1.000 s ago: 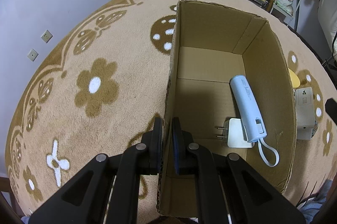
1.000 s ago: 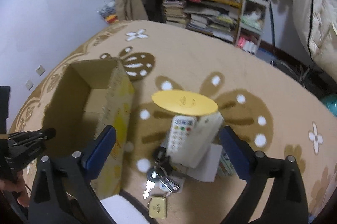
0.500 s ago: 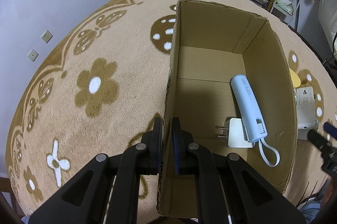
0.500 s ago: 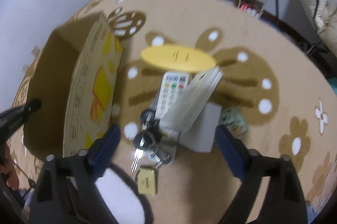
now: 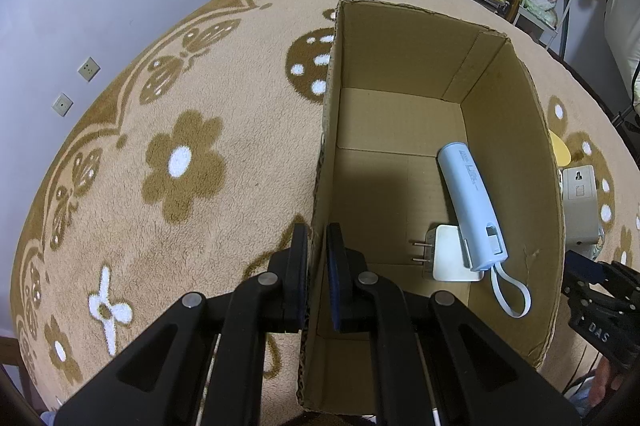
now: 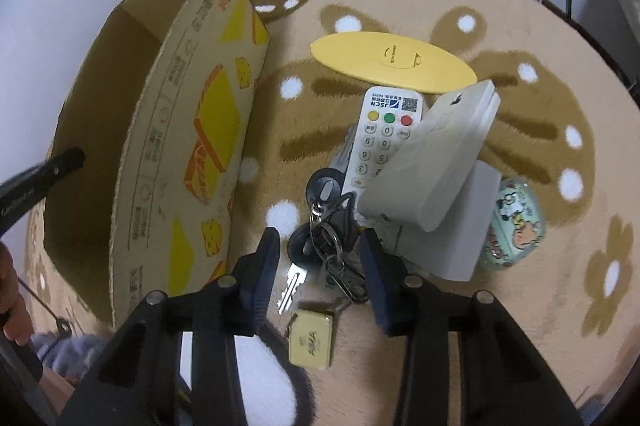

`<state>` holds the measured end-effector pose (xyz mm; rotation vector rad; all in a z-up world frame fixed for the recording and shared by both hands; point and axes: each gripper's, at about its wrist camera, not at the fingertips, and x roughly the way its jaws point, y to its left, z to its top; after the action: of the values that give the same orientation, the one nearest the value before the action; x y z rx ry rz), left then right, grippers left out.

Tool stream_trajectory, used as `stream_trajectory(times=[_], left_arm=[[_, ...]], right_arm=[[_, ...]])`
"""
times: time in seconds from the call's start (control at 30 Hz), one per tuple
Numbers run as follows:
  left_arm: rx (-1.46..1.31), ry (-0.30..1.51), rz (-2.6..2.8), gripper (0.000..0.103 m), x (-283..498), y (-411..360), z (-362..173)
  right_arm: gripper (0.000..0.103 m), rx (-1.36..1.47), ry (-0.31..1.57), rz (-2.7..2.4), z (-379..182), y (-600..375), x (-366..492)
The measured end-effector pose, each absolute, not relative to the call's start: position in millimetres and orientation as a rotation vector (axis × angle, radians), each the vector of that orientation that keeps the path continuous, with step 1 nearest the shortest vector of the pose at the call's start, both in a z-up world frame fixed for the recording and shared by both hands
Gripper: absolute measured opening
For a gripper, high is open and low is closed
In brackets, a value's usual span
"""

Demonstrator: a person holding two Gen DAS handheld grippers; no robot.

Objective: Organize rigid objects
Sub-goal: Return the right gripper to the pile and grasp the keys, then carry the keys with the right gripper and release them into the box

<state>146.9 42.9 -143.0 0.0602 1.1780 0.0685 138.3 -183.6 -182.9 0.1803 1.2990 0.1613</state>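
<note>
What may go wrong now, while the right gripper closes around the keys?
1. The right gripper has just been closing around the key bunch; its pads do not press yet, so it may catch only one ring and the keys could slip.
2. The keys lie against the remote, which may be dragged.
3. The left gripper clamps the box wall; a pull could tip it.

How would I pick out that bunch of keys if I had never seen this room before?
Start at the open cardboard box on the flowered carpet, then go to the pile of items beside its printed side. At the near edge of that pile, below the white remote, lies the bunch of keys, between the right gripper fingers. It alone is metal: dark key heads, rings and a yellowish tag.
</note>
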Motion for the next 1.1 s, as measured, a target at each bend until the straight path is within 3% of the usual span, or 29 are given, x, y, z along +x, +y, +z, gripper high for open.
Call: stream_trajectory(times=[0.03, 0.1, 0.13, 0.3, 0.47, 0.73, 0.8, 1.1], left_arm=[[0.060, 1.179, 0.068, 0.008, 147, 43, -143], [0.062, 1.178, 0.069, 0.008, 147, 43, -143], [0.063, 1.178, 0.068, 0.008, 147, 43, -143], [0.054, 1.177, 0.071, 0.008, 148, 44, -143], [0.058, 1.179, 0.071, 0.008, 148, 43, -142], [0.069, 1.181, 0.070, 0.009, 147, 43, -142], [0.070, 1.179, 0.071, 0.009, 146, 42, -141], [0.072, 1.172, 0.072, 0.008, 146, 43, -140]], right_arm=[[0.044, 0.198, 1.290, 0.152, -185, -184, 139], [0.032, 0.187, 1.275, 0.143, -188, -181, 141], [0.031, 0.150, 1.272, 0.138, -190, -176, 142], [0.032, 0.124, 1.267, 0.154, -192, -170, 142], [0.029, 0.298, 1.319, 0.217, -203, -169, 146], [0.028, 0.172, 1.305, 0.171, -205, -150, 145], [0.006, 0.100, 1.292, 0.127, -206, -145, 144], [0.004, 0.053, 1.233, 0.138, -184, -144, 142]])
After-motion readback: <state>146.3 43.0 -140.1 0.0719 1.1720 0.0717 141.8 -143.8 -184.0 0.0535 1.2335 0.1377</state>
